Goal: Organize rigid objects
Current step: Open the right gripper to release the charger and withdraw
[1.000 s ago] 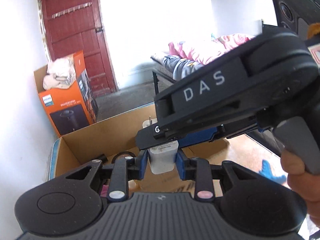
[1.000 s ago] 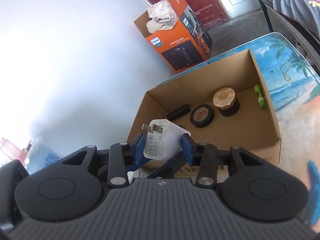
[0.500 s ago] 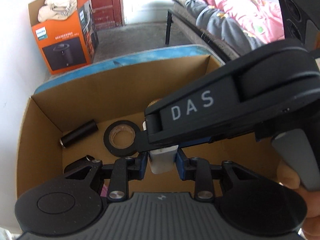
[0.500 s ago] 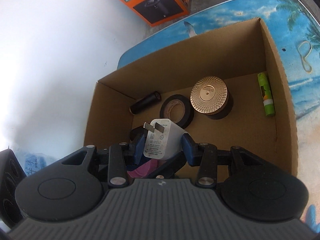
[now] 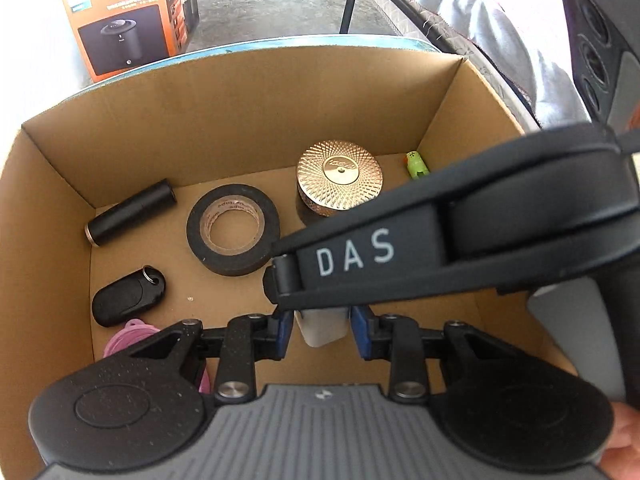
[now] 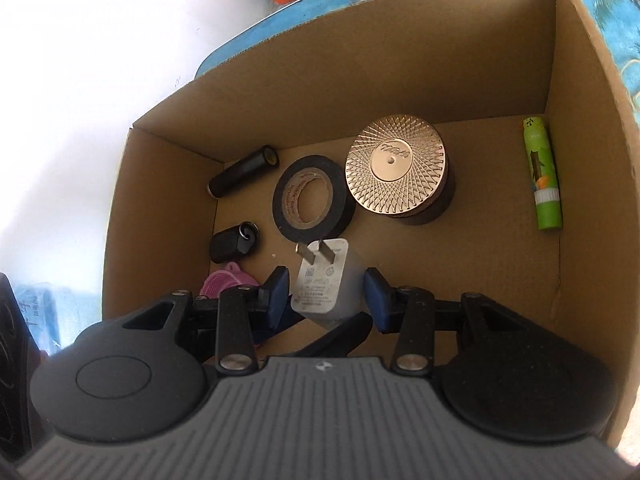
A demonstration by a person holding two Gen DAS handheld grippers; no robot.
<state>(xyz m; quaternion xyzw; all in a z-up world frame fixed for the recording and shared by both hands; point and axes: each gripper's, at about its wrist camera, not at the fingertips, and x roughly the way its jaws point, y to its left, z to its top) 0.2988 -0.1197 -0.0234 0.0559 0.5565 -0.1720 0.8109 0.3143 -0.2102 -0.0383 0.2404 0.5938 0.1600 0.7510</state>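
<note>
A white plug charger hangs over the open cardboard box. Both grippers stand around it: my right gripper from one side, my left gripper from the other, where the charger shows as a white block. The blue pads sit beside the charger with small gaps visible. In the box lie a black tape roll, a gold-lidded jar, a black cylinder, a black key fob, a green tube and a pink thing.
The box stands on a blue beach-print table against a white wall. An orange carton stands on the floor behind, and a bed with grey bedding is at the right. The right gripper's body crosses the left wrist view.
Both grippers have tilted down and moved in over the box with the charger between them. The pads have drawn apart from the charger's sides.
</note>
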